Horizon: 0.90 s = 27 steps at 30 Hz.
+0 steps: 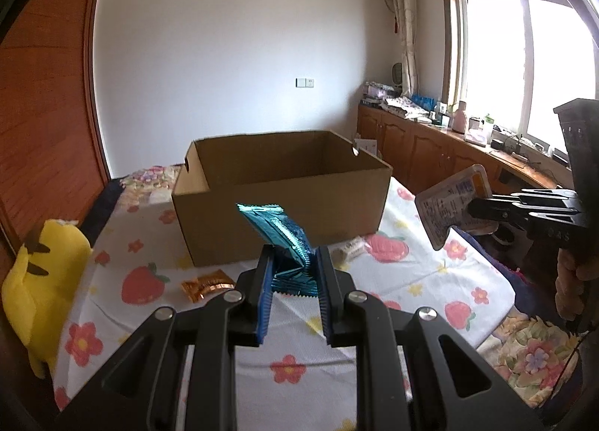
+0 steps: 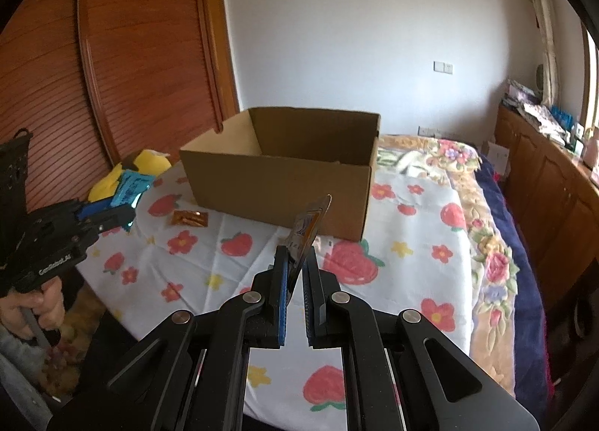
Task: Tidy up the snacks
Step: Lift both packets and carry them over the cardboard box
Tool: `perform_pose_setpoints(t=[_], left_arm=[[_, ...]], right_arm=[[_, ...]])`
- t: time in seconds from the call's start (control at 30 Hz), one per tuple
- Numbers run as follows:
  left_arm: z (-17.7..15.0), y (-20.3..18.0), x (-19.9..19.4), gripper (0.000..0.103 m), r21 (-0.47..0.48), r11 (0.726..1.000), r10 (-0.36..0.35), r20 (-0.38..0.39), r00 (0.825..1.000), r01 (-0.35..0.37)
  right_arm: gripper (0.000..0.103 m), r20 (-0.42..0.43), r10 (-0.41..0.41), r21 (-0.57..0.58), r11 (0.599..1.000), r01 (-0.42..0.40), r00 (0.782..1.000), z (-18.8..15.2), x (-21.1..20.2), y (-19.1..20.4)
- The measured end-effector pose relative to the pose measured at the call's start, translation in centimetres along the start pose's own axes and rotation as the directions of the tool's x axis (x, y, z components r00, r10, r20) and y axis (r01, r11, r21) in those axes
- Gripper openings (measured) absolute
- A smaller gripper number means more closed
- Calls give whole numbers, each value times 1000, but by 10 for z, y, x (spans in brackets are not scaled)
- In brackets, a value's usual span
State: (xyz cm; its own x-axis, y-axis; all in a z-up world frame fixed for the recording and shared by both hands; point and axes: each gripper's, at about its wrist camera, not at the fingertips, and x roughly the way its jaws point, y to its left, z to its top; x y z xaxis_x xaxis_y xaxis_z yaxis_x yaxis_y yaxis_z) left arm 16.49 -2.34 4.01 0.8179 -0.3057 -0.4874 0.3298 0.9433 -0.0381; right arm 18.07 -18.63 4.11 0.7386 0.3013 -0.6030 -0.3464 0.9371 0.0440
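Observation:
My left gripper (image 1: 294, 257) is shut on a crumpled shiny teal snack packet (image 1: 279, 232), held above the bed in front of the open cardboard box (image 1: 284, 202). From the right wrist view the same gripper (image 2: 125, 216) and teal packet (image 2: 129, 188) show at the left. My right gripper (image 2: 295, 255) is shut on a thin flat white-and-orange packet (image 2: 309, 227), seen edge-on; in the left wrist view that gripper (image 1: 473, 208) and packet (image 1: 451, 202) hang at the right of the box. An orange packet (image 1: 206, 285) and a small white packet (image 1: 350, 249) lie on the sheet.
The box (image 2: 284, 173) stands on a bed with a strawberry-and-flower sheet (image 2: 411, 244). A yellow plush toy (image 1: 41, 281) lies at the bed's left edge by a wooden sliding door (image 2: 112, 57). A cluttered wooden cabinet (image 1: 441, 139) runs under the window.

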Motion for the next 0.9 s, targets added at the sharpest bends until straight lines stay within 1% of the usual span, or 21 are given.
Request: perform_pose_setpoints(t=[0.23, 0.4, 0.5, 0.73, 0.9], left_arm=[[26, 7, 3, 18, 29, 1000, 11, 43, 999, -12], [45, 20, 6, 18, 0, 1000, 5, 84, 996, -5], [56, 27, 11, 18, -1, 1000, 7, 95, 995, -7], [76, 37, 34, 19, 35, 999, 27, 99, 995, -31], [82, 37, 60, 19, 83, 996, 33, 77, 996, -39]], right_arm=[[4, 44, 12, -39, 999, -11, 999, 25, -8, 11], [4, 89, 11, -67, 998, -5, 996, 48, -10, 19], [4, 107, 12, -85, 996, -3, 994, 62, -7, 25], [4, 137, 30, -126, 992, -13, 990, 90, 9, 35], [4, 135, 45, -140, 990, -26, 990, 102, 30, 37]])
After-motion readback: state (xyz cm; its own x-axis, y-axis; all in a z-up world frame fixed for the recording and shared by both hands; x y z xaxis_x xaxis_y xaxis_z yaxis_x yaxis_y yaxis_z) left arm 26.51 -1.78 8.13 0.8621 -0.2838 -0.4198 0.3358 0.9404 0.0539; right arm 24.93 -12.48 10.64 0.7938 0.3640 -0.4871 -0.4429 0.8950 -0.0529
